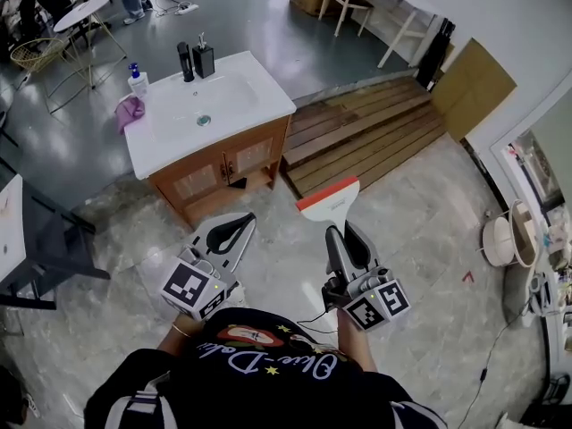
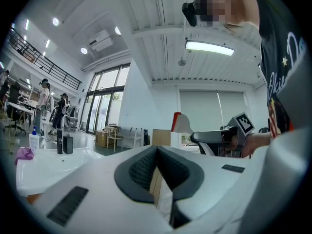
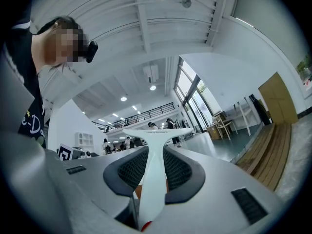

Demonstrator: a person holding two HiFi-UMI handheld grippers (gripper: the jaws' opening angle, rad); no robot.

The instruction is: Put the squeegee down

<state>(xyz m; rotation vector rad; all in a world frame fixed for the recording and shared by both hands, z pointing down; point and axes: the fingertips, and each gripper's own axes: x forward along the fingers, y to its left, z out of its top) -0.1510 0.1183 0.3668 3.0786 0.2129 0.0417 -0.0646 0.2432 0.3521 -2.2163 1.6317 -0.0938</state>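
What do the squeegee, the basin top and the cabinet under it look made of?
The squeegee: smooth white moulded body, probably plastic; its red blade edge may be rubber. The basin top: glossy white, likely ceramic or cast stone. The cabinet: warm brown with a satin sheen, wood or veneer; cannot tell which.

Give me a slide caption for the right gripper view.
Right claw clamped on a white squeegee by its handle, blade crossways ahead.

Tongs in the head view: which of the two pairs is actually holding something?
The right gripper, its tongs clamped on the handle of the white, red-edged squeegee. The left gripper has its tongs shut with nothing between them.
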